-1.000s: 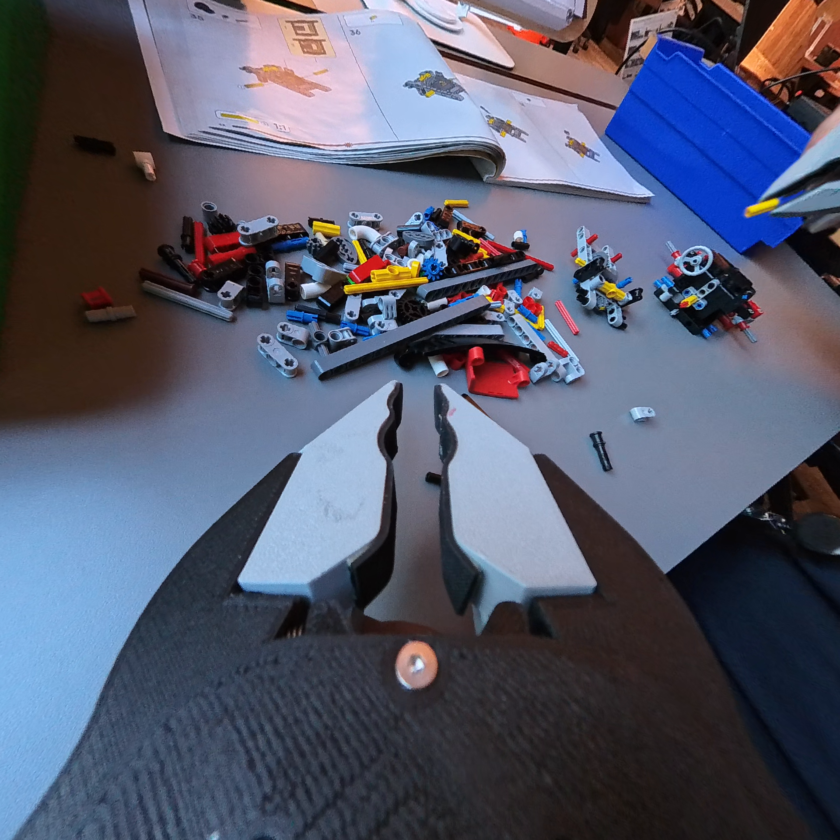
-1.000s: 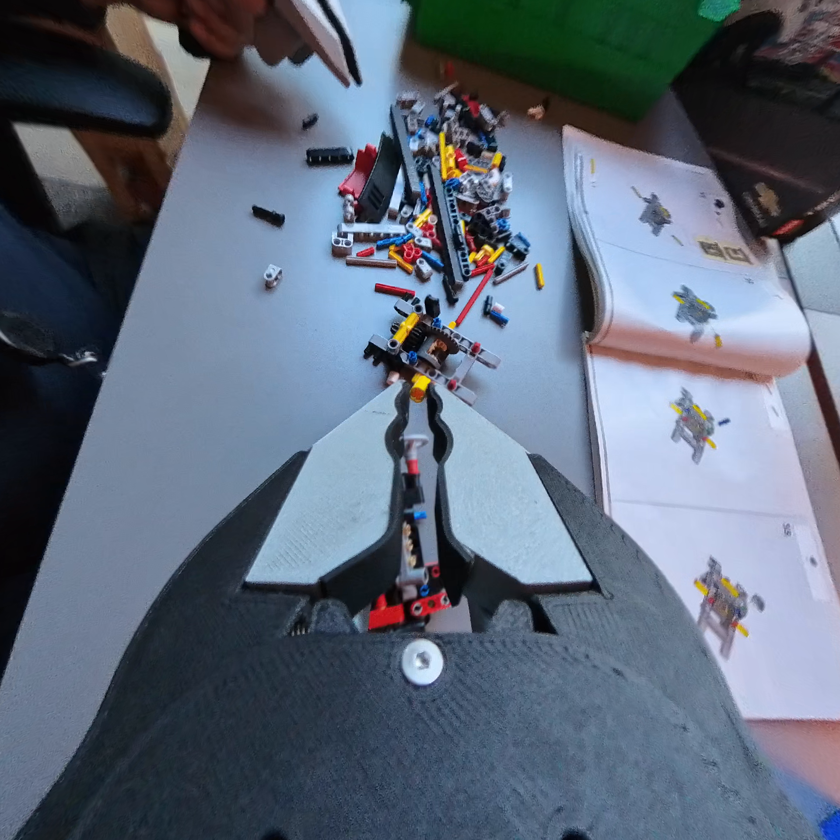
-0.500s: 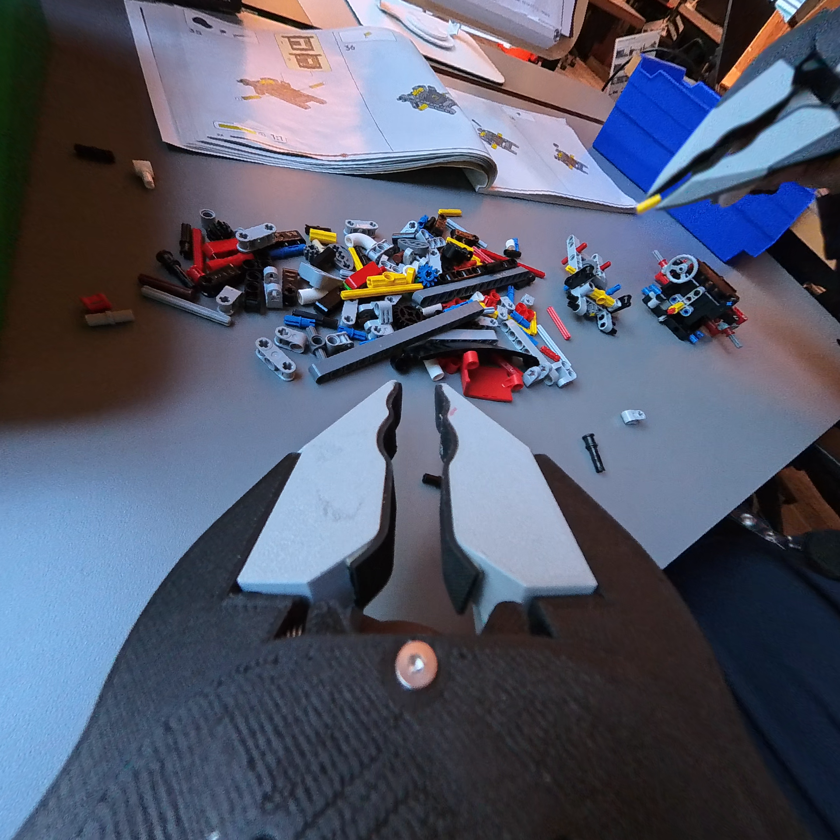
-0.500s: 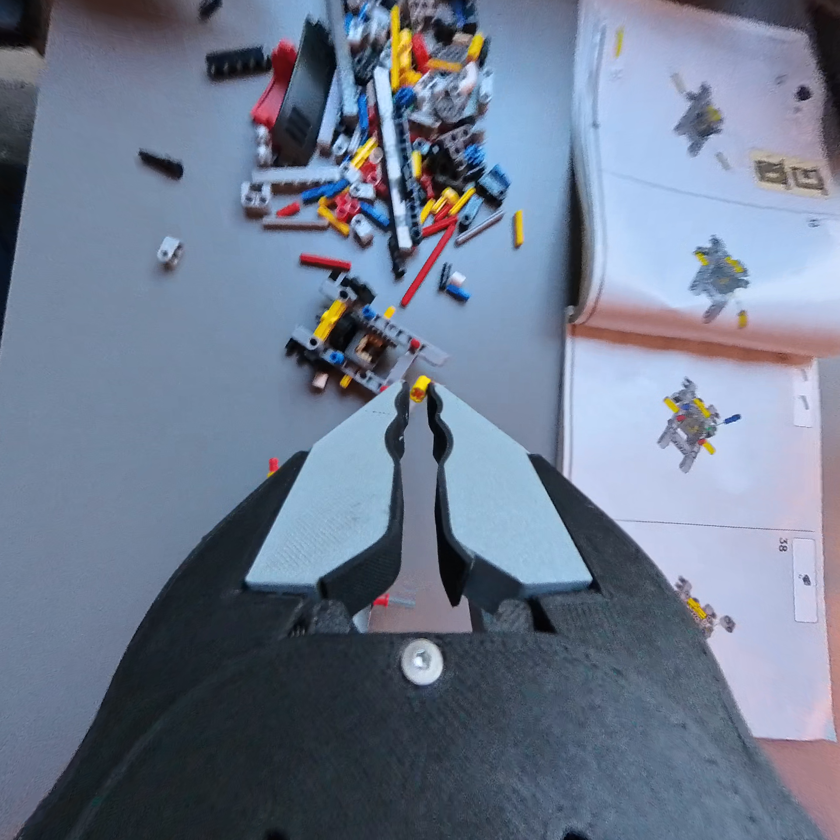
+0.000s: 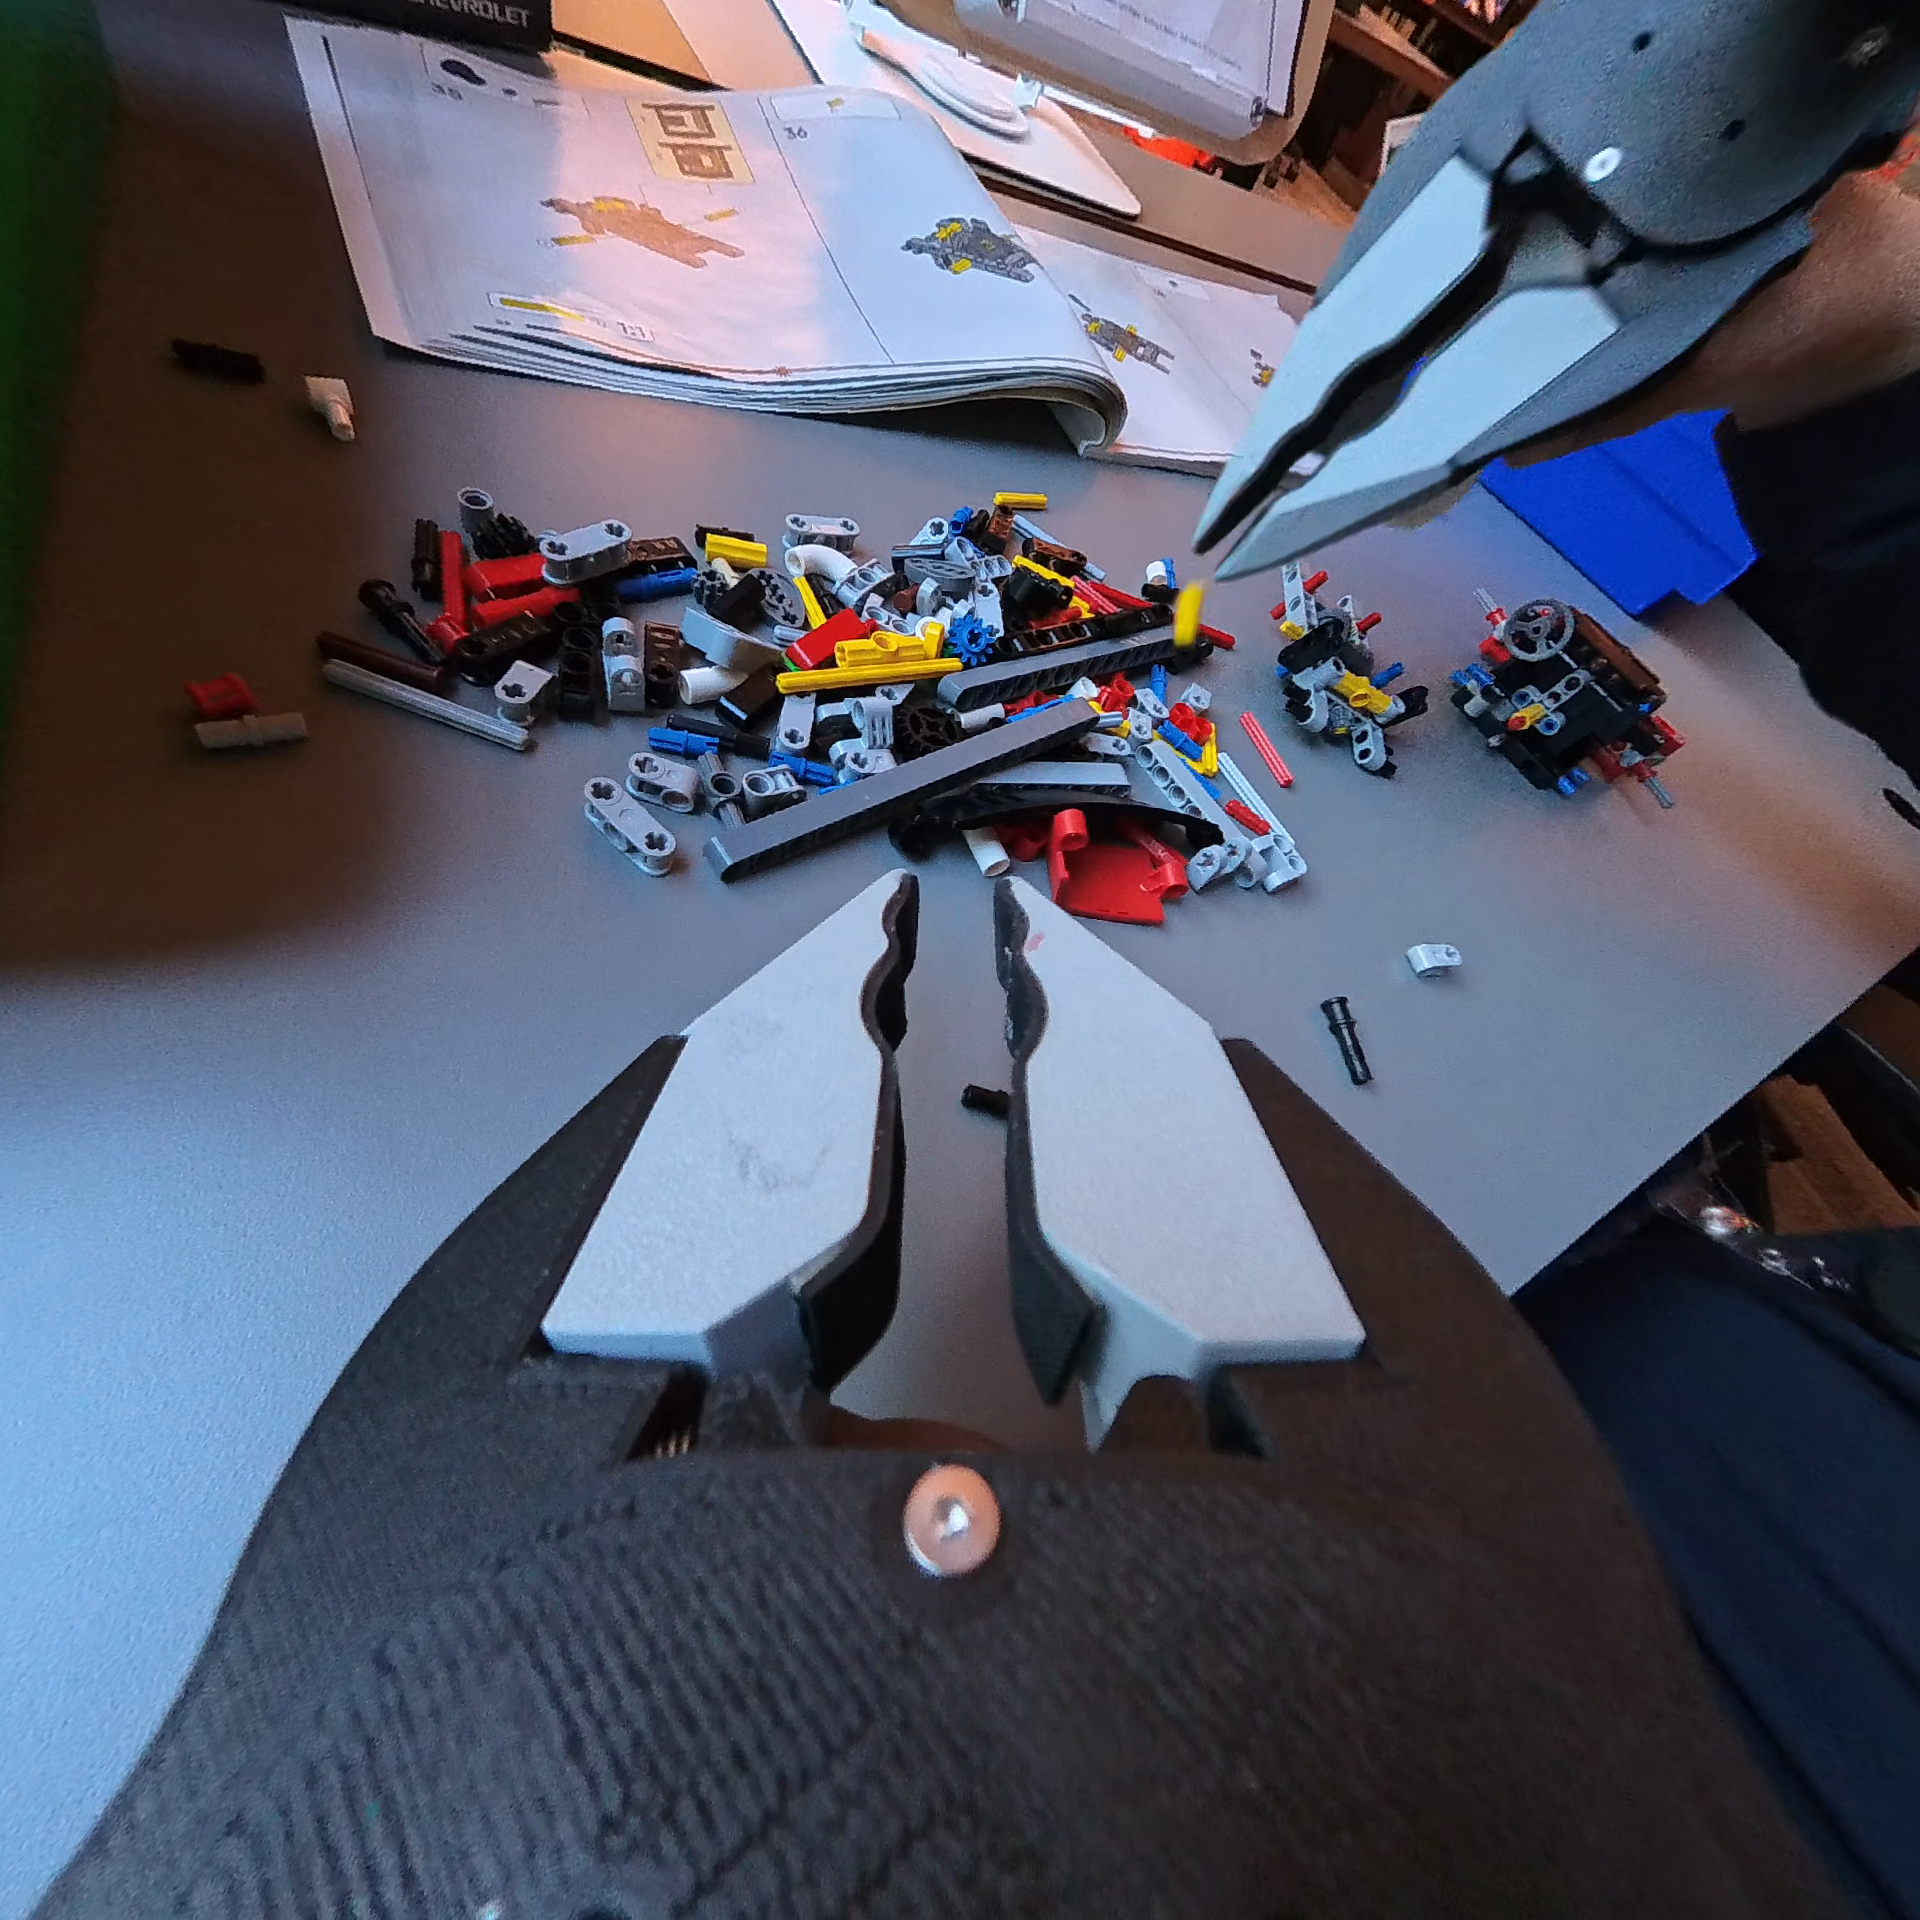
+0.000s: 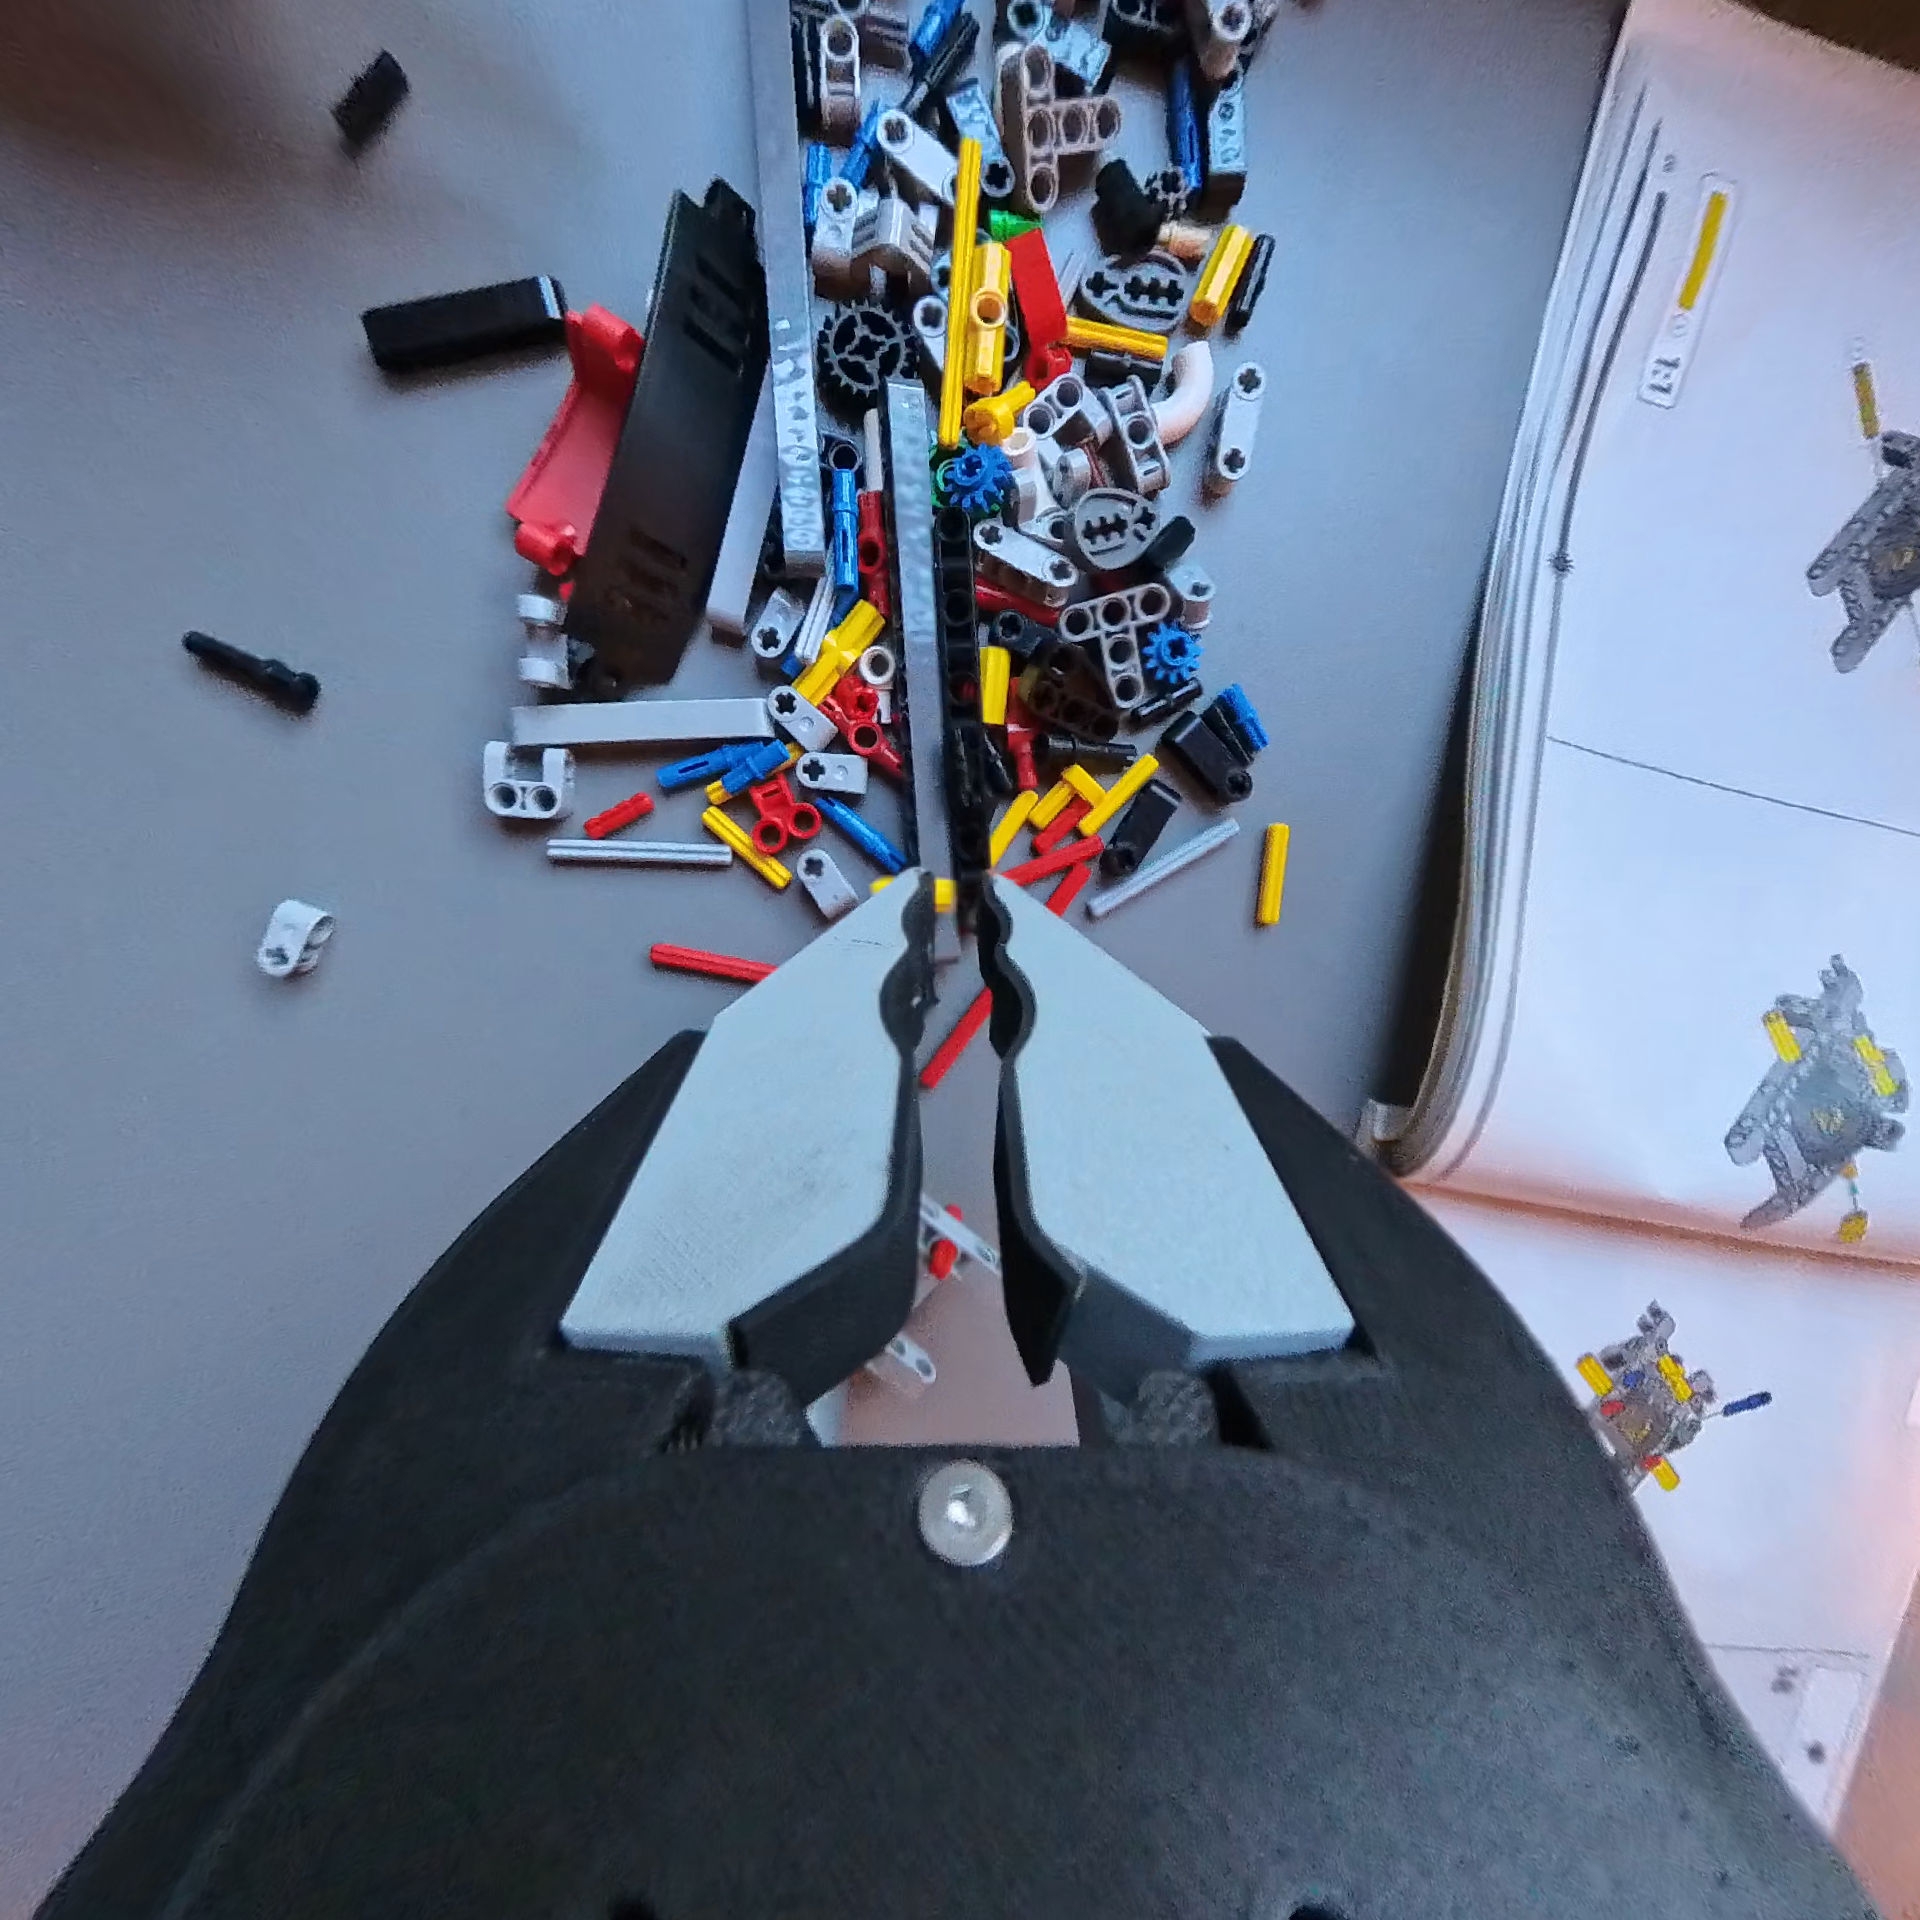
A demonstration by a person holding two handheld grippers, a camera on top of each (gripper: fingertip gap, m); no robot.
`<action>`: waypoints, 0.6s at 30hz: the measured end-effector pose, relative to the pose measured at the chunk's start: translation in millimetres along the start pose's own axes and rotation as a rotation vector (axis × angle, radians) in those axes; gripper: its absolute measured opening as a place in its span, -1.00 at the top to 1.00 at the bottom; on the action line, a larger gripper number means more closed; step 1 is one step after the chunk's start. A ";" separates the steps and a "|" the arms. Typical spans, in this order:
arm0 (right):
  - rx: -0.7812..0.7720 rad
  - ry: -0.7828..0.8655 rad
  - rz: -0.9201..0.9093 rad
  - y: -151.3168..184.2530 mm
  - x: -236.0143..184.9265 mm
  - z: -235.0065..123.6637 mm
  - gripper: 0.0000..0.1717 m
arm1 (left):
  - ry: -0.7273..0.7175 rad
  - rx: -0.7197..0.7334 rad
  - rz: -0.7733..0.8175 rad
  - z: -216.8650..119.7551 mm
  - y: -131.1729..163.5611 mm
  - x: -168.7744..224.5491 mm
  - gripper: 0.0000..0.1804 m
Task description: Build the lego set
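Observation:
My left gripper [image 5: 956, 894] hovers low over the grey table [image 5: 312, 1039], just short of a pile of small building pieces [image 5: 883, 665]. Its jaws stand a little apart with nothing between the tips. A black pin [image 5: 982, 1099] lies on the table under its fingers. My right gripper [image 6: 956, 896] hangs over the same pile [image 6: 966, 468] and also shows in the left wrist view [image 5: 1207, 561]. A short yellow axle [image 5: 1188, 613] is right at its tips, in the air and blurred. In the right wrist view the axle [image 6: 941, 896] lies crosswise under the left fingertip.
Two small part-built models [image 5: 1335, 670] [image 5: 1558, 691] stand right of the pile. An open instruction booklet [image 5: 727, 229] lies behind it, also in the right wrist view [image 6: 1714, 727]. A blue bin [image 5: 1621, 509] stands at the right. A loose black pin [image 5: 1345, 1039] and a grey connector [image 5: 1434, 958] lie near the table's edge. Left tips to right tips: about 15 cm. Measured from the fingertips, the black pin [image 5: 982, 1099] is 5 cm or so from the left gripper and 20 cm from the right. My right wrist view [image 6: 389, 90] looks at it from another angle.
My right gripper moved from the small model to above the pile. The yellow axle, which pointed straight out of its tips, has turned crosswise at them. The left gripper stayed put.

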State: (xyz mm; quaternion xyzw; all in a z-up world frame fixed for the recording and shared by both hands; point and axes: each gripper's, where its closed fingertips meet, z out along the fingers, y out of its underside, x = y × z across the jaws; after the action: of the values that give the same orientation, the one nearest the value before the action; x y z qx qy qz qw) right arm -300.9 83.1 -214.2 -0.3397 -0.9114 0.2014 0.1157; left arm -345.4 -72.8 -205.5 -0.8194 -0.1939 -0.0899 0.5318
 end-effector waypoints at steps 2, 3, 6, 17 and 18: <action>-0.005 -0.002 -0.001 -4.4 -1.7 5.5 0.94 | 0.003 0.002 0.000 -0.3 -0.2 0.4 0.87; 0.008 -0.011 0.007 -7.7 -3.5 5.3 0.93 | 0.006 0.006 -0.001 -0.6 -0.7 0.6 0.87; 0.027 -0.009 0.036 -10.5 -3.7 -1.7 0.86 | 0.016 0.021 -0.019 -2.1 -2.7 -0.1 0.87; 0.292 0.250 0.342 106.4 -17.9 -131.4 0.82 | 0.013 0.024 -0.017 -2.3 -2.9 -0.2 0.87; 0.305 0.266 0.388 128.4 -23.7 -137.4 0.81 | 0.012 0.023 -0.017 -2.2 -2.8 -0.3 0.87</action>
State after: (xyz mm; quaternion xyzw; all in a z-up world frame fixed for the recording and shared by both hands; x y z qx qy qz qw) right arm -162.0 195.4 -150.6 -0.5100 -0.7653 0.3083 0.2433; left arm -346.8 -73.9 -202.4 -0.8111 -0.1989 -0.0971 0.5414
